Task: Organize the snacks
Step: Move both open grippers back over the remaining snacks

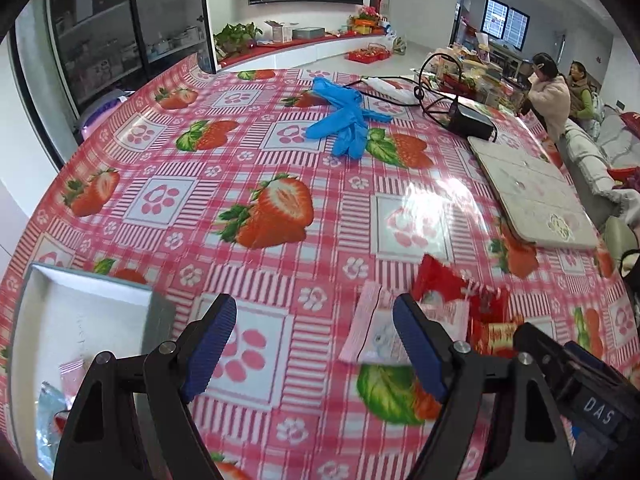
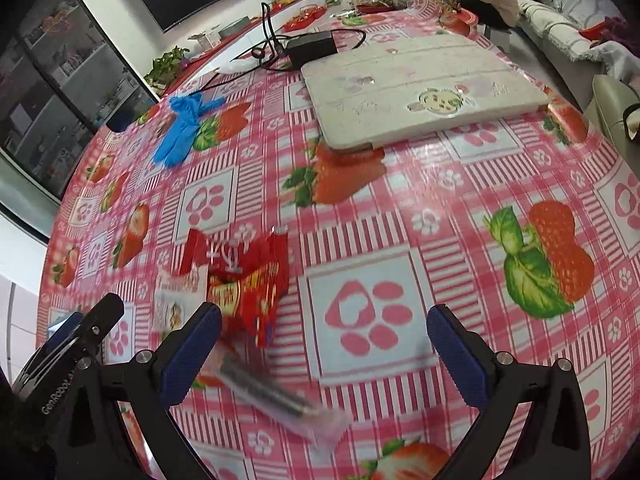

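Snacks (image 2: 240,280) lay in a small pile on the surface (image 2: 440,220), well right of the white box (image 1: 92,300), and both tools, left (image 1: 316,344) and right (image 2: 324,348), were apart and empty, so pinching one packet by its edge seemed best.

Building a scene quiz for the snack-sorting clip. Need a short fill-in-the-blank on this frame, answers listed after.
1. The gloves lying on the tablecloth are ____ in colour.
2. The fruit printed on the tablecloth is the ____.
3. Both the left gripper and the right gripper have their jaws ____.
4. The white box sits at the ____ edge of the left wrist view.

Answers: blue; strawberry; open; left
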